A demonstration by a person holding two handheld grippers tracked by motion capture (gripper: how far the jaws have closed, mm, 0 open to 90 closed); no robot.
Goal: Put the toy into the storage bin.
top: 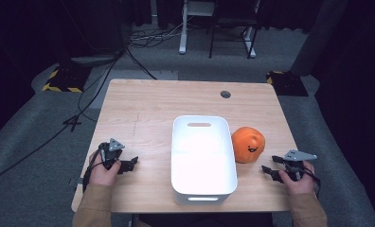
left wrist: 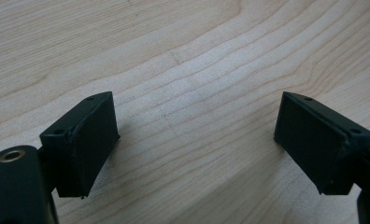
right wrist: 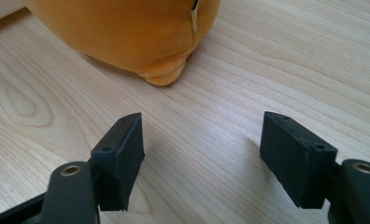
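High view: a white plastic bin (top: 203,158) stands near the middle of the wooden table (top: 143,109), its near end close to the table's front edge. Just right of the bin, touching or nearly touching its wall, lies an orange plush toy (top: 247,144) with a small dark smiling face. Left of the bin, well apart from it, the left gripper (top: 128,165) rests low over the table in the person's hand, pointing toward the bin. Right of the bin and near the plush toy, the right gripper (top: 269,171) is held the same way, pointing toward the bin.

Left gripper view: the left gripper (left wrist: 195,144) has its jaws spread wide with bare table (left wrist: 188,56) between them.

Right gripper view: the right gripper (right wrist: 202,156) is also spread wide and empty; the plush toy (right wrist: 127,32) lies just ahead of it, apart from both jaws, with a strip of the bin (right wrist: 1,9) beside it.
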